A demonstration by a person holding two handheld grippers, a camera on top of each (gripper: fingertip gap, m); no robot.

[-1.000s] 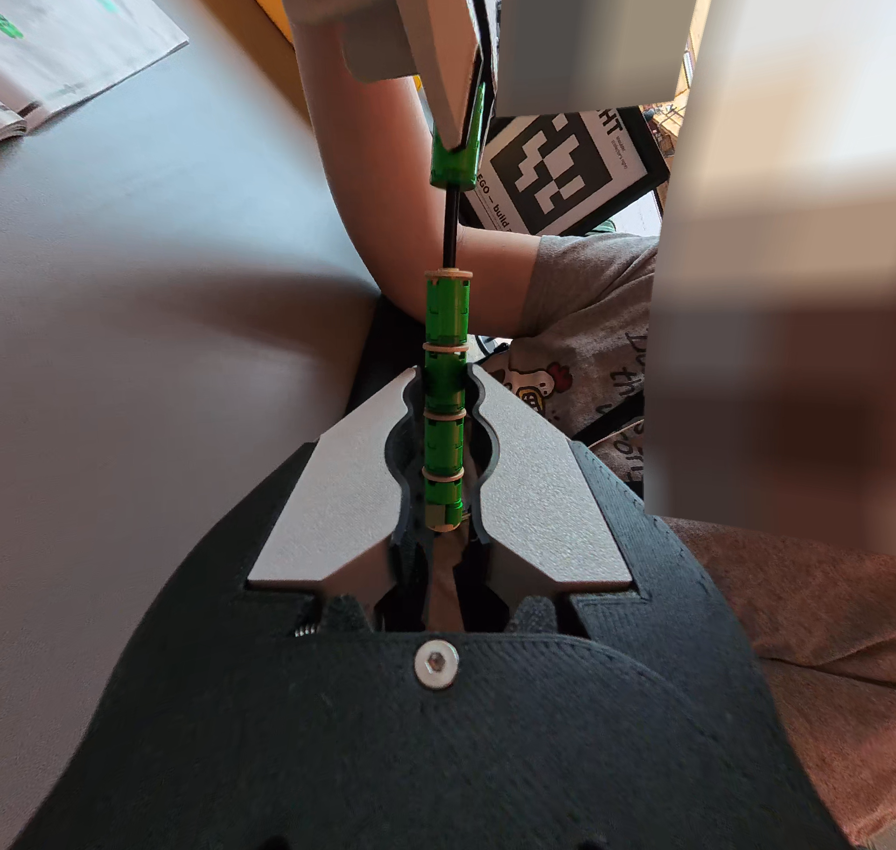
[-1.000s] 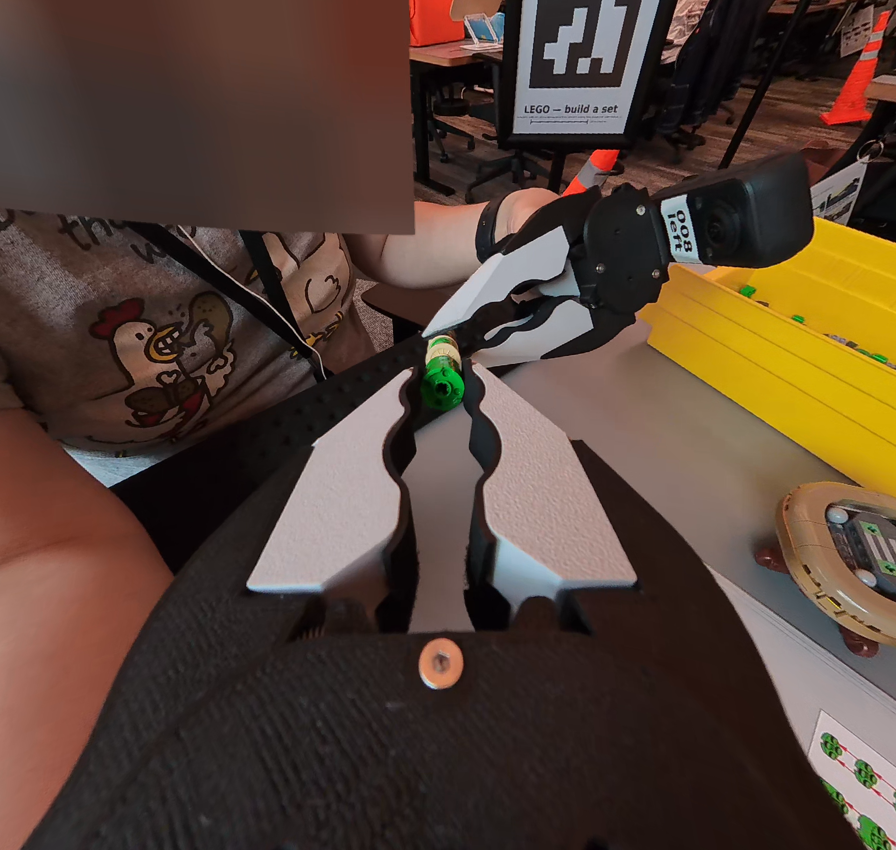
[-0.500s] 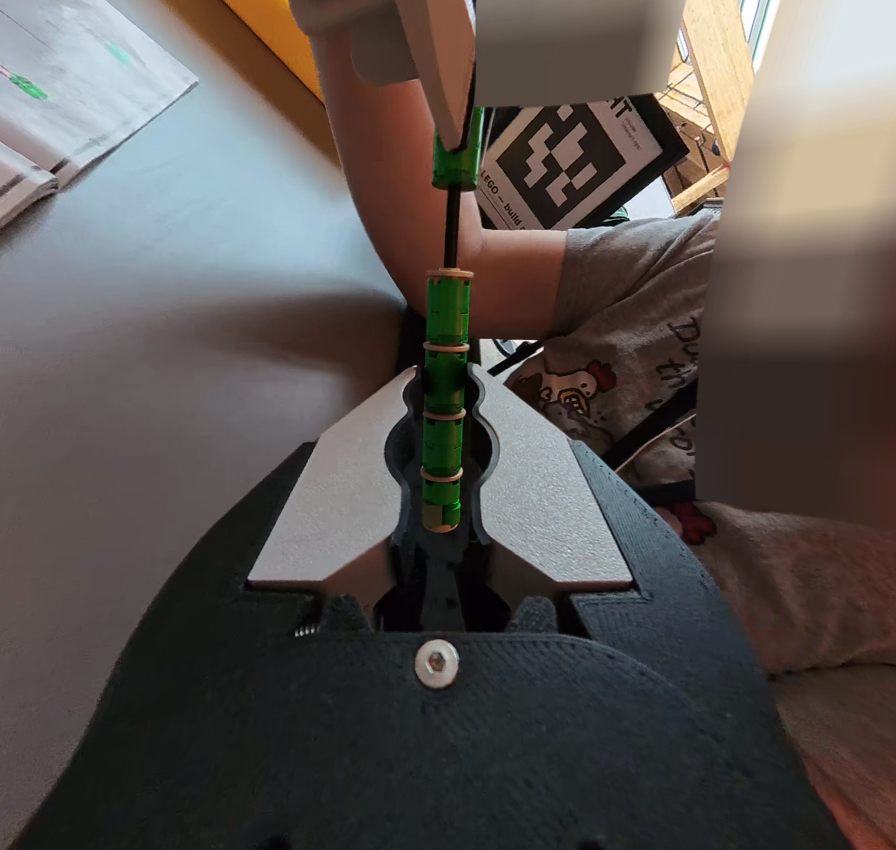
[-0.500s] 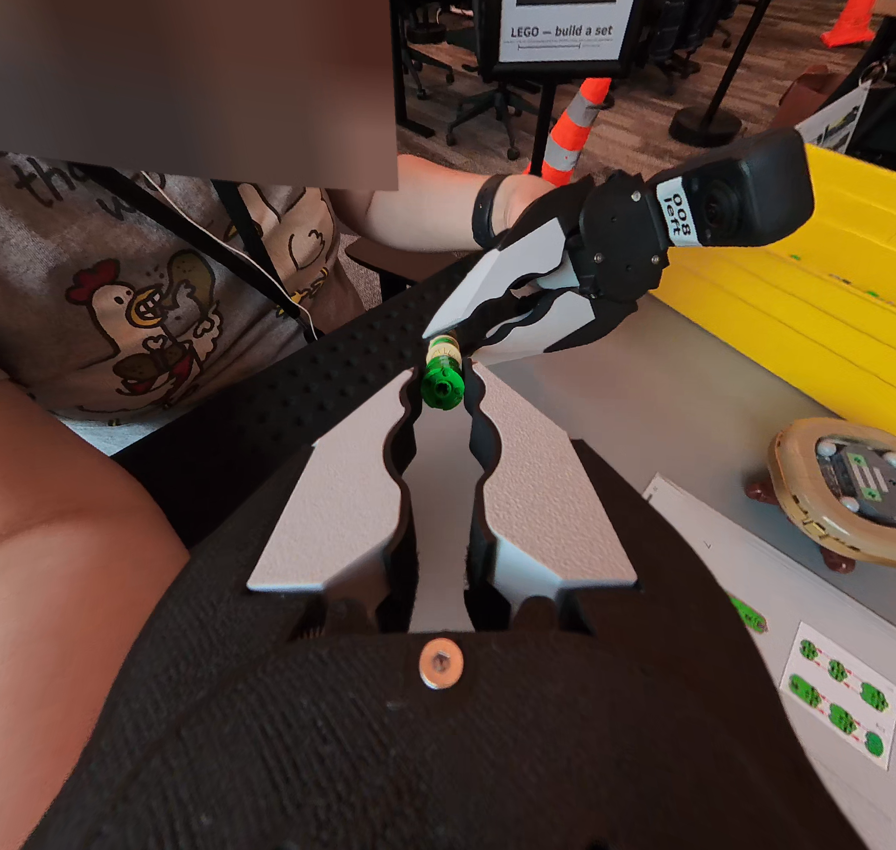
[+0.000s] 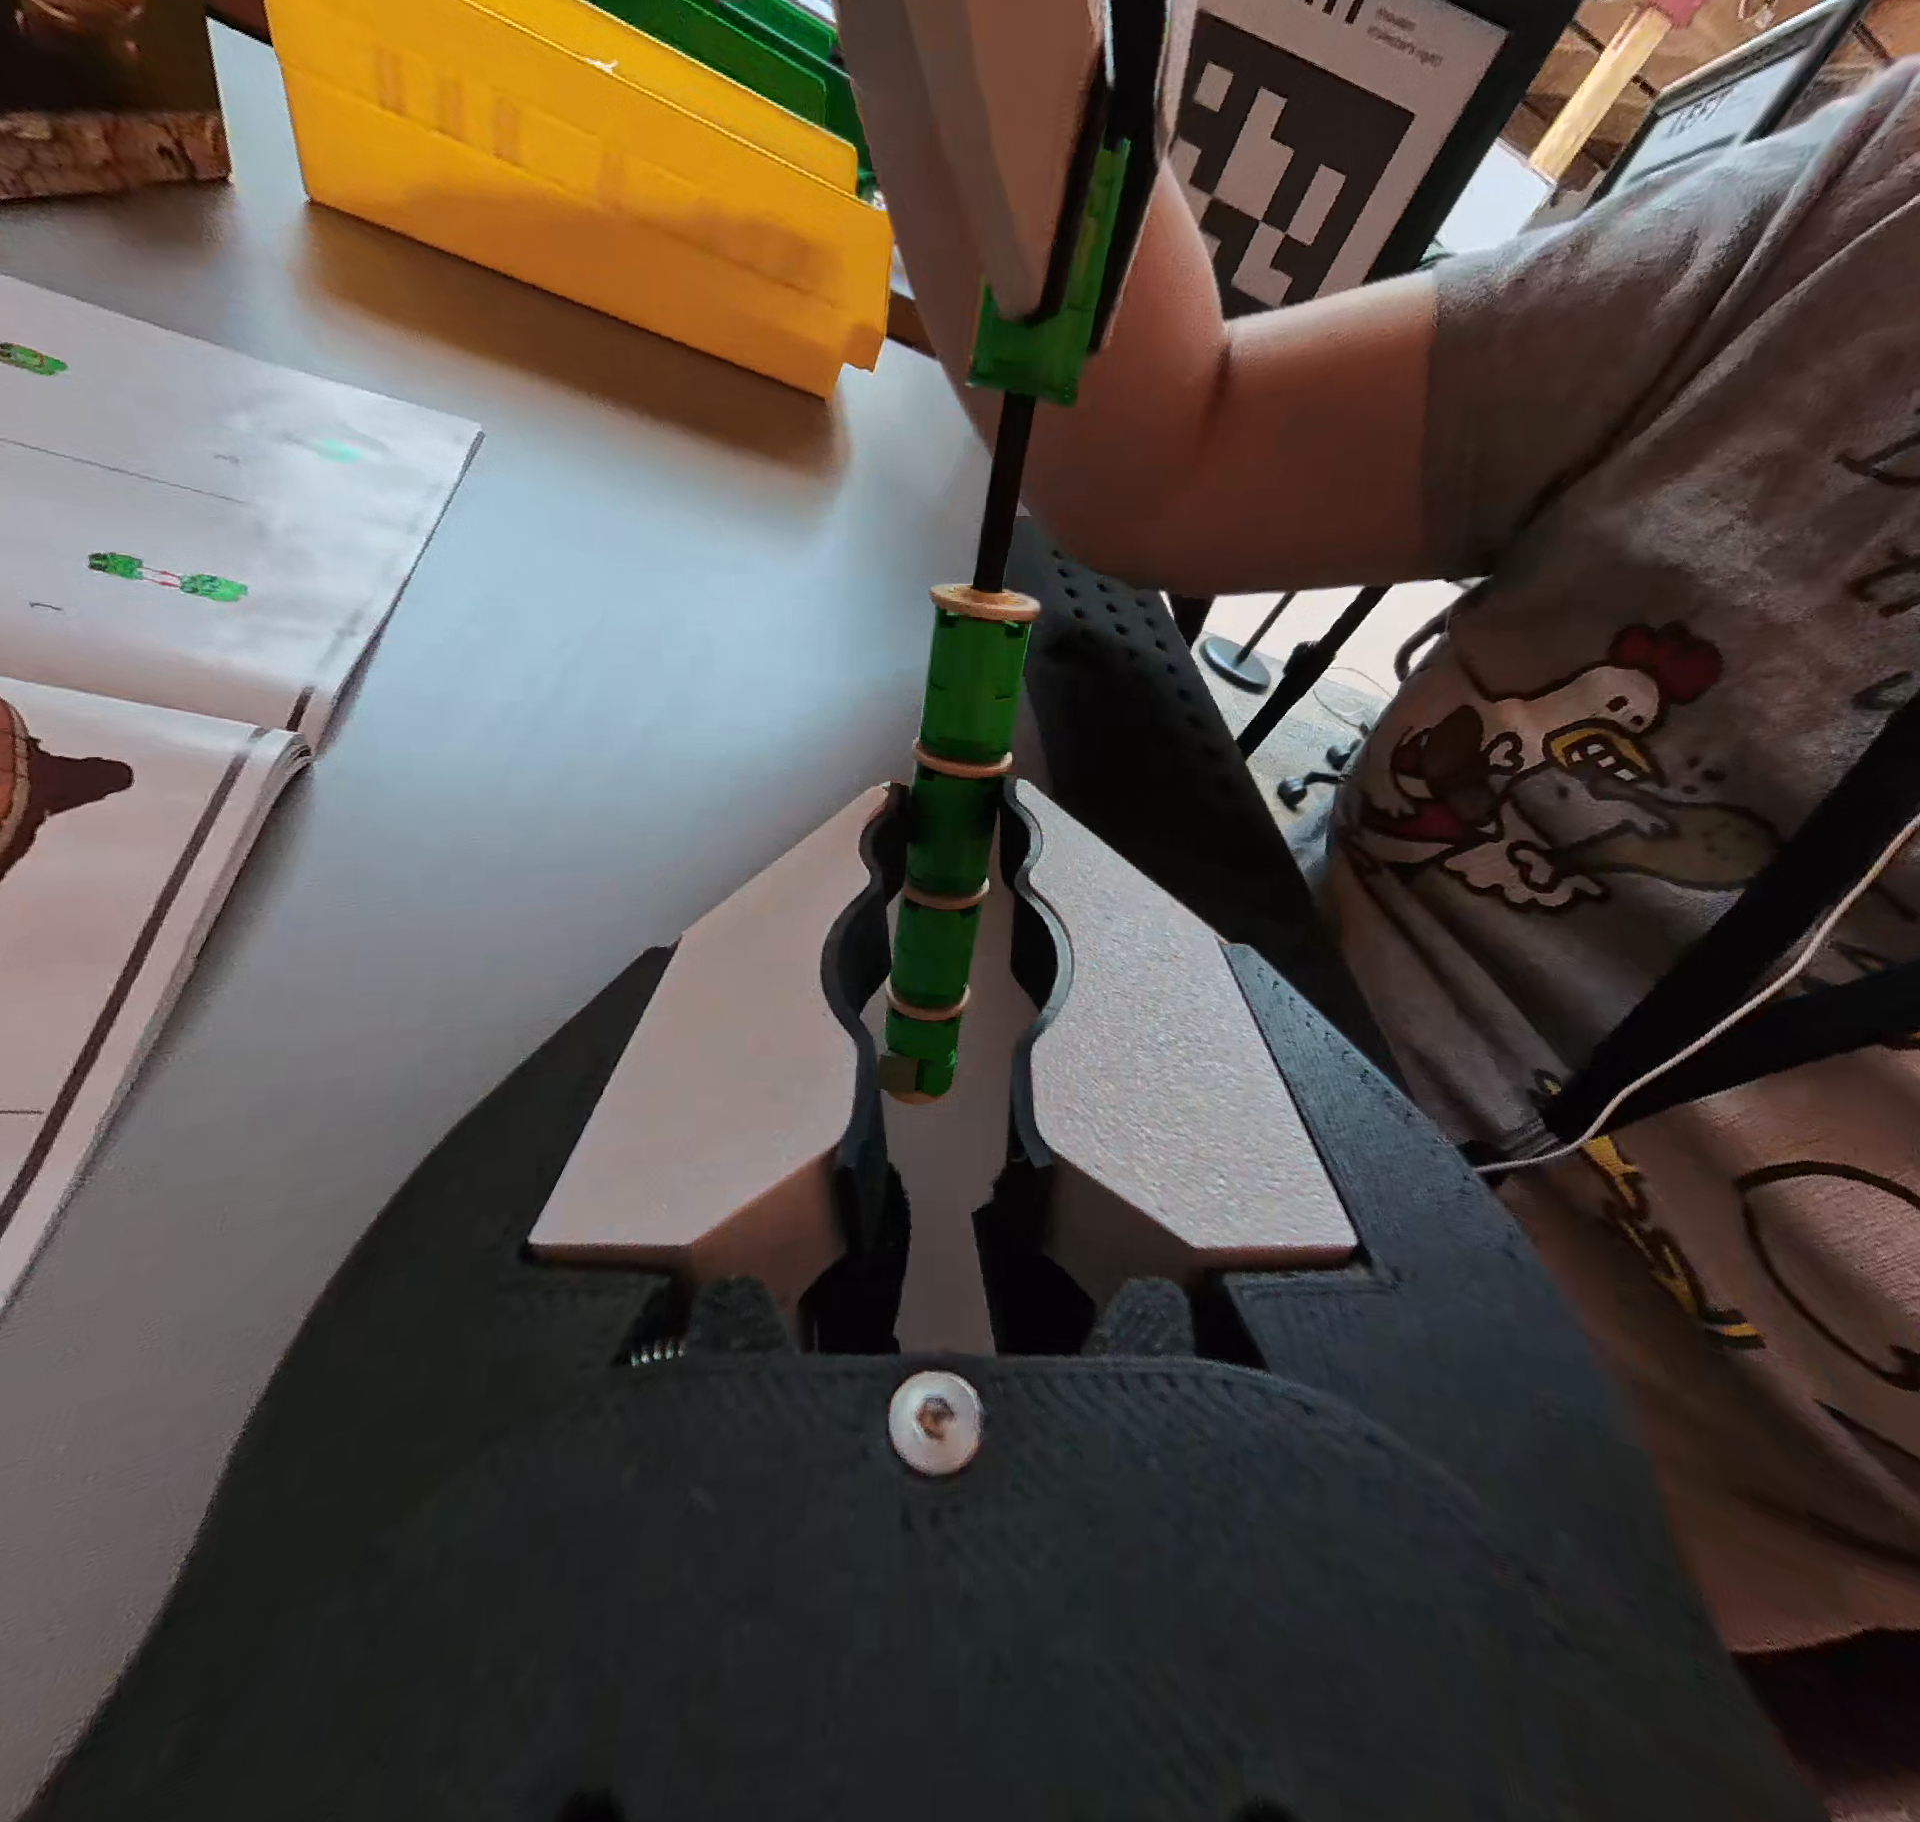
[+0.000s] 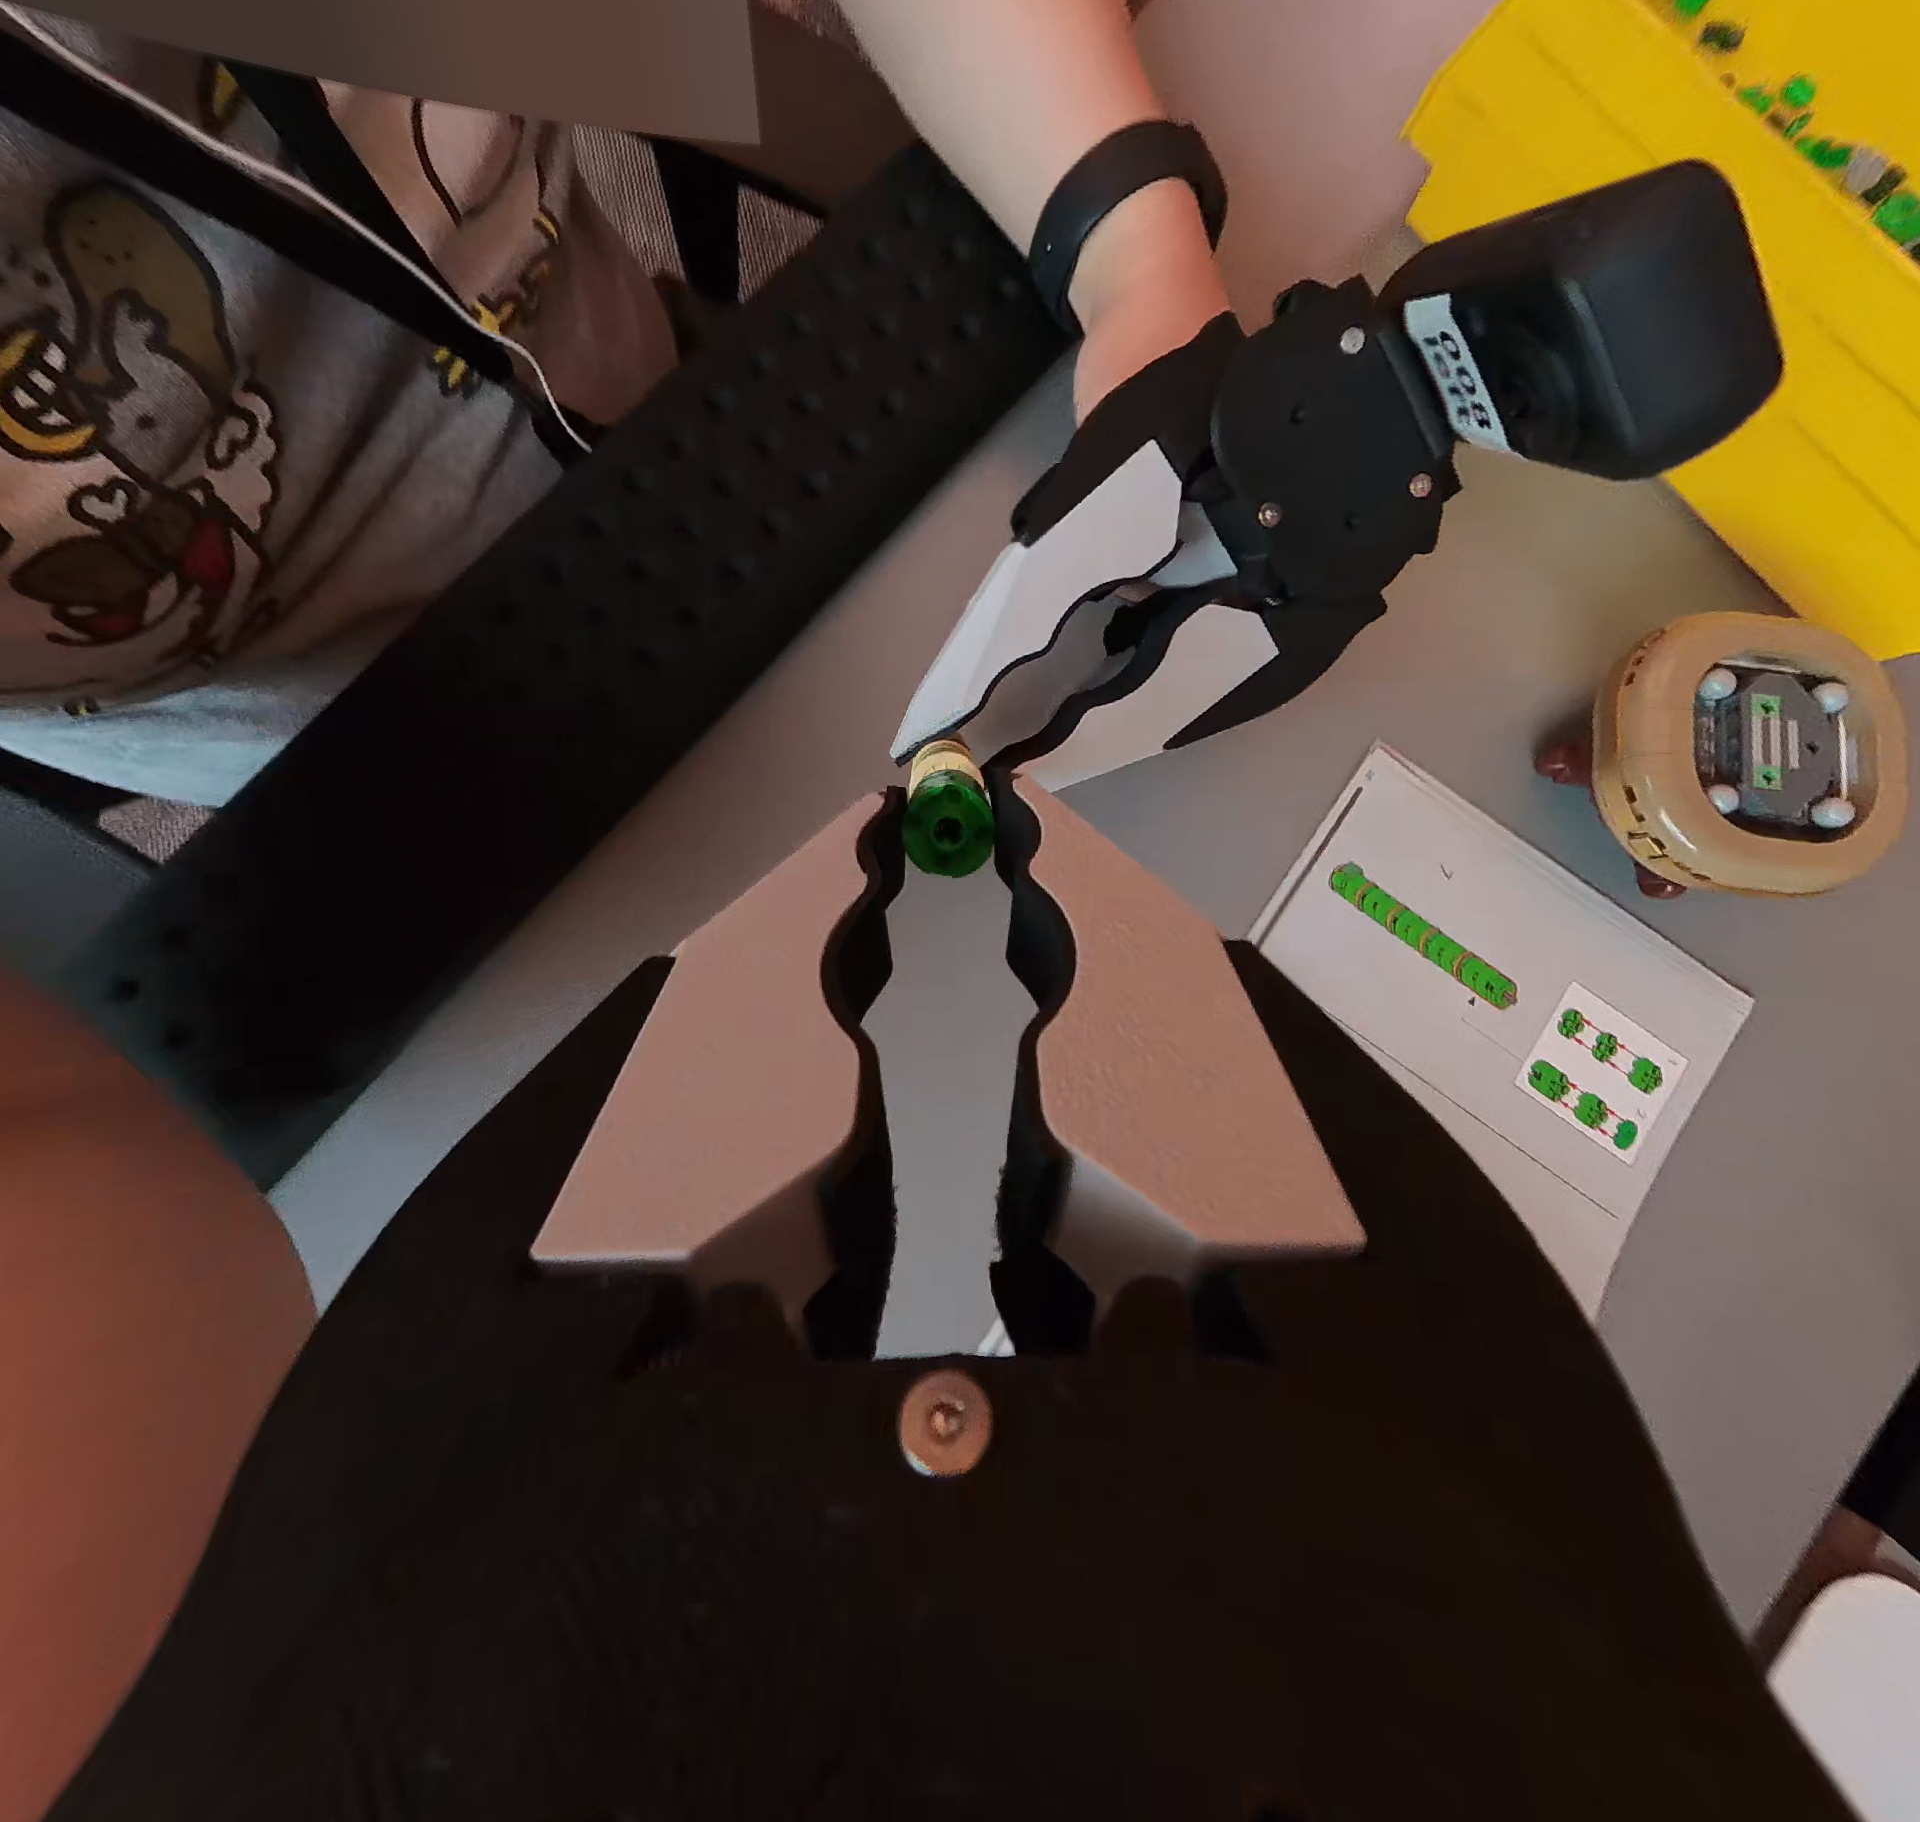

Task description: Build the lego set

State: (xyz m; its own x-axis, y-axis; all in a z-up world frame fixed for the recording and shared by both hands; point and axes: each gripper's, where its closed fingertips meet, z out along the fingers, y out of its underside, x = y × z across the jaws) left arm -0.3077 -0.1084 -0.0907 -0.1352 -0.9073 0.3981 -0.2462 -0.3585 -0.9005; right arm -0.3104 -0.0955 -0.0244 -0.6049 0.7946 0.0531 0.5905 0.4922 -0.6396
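yellow bin [image 6: 1621, 245] with loose green lego pieces [image 6: 1818, 146]

Black marker sign [image 5: 1340, 110], person's printed shirt [image 5: 1621, 733]

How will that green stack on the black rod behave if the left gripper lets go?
The green stack would probably hang from the black rod, whose top green piece the right gripper pinches. Being round, it could spin or swing. The threaded pieces look loose enough to slide.
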